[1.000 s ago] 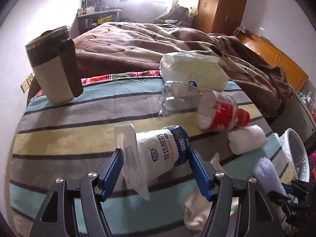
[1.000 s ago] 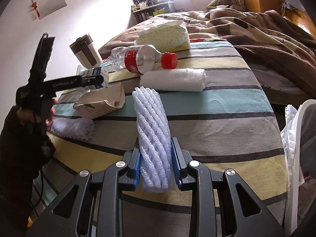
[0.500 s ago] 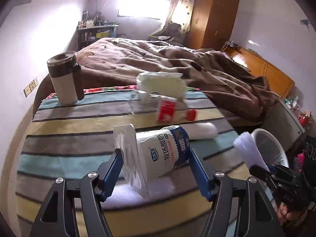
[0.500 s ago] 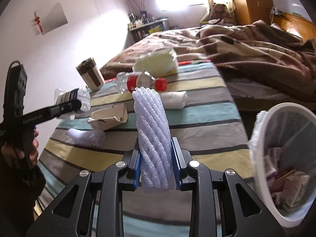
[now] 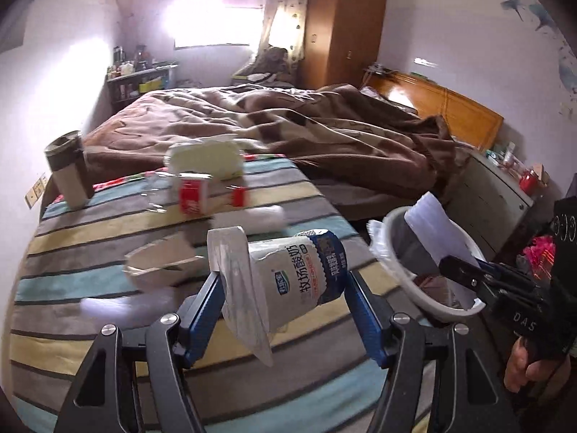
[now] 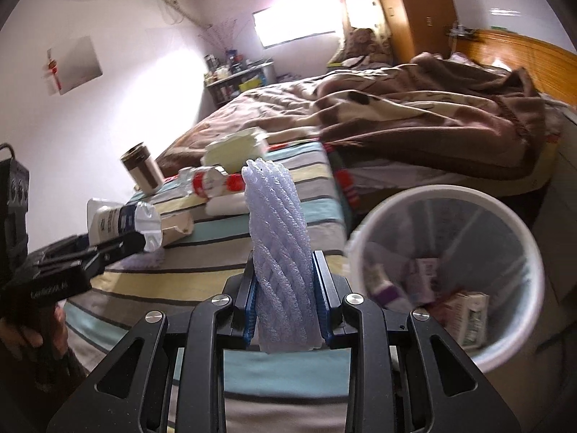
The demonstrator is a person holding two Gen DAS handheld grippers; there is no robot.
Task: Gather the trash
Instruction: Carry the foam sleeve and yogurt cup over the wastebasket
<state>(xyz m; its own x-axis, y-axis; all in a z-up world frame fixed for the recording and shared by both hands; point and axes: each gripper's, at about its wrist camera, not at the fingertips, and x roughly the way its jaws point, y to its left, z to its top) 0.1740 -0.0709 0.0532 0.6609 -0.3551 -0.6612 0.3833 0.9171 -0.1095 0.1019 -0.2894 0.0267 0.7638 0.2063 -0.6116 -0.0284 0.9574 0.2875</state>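
Your left gripper (image 5: 283,288) is clamped on a yogurt cup (image 5: 288,278) lying sideways between the blue pads, its peeled foil lid (image 5: 238,281) hanging at 7 o'clock, held above the striped tablecloth (image 5: 90,310). Your right gripper (image 6: 285,299) is squeezed tight on a roll of white foam netting (image 6: 279,252) standing upright in the jaws. In the right wrist view the white trash bin (image 6: 519,223) sits at 3 o'clock just past the table edge, its mouth open, with cartons (image 6: 468,314) at the bottom. Beyond the cup at 10 o'clock lies a torn paper box (image 5: 162,263), then a rolled white cloth (image 5: 259,216) at 12. Farther off, a plastic bottle (image 5: 191,195) with a red label lies on its side, a tissue pack (image 5: 205,155) behind it, and a lidded tumbler (image 5: 68,169) stands at the far left corner. The table's far edge meets the bed with a brown blanket (image 5: 288,122).
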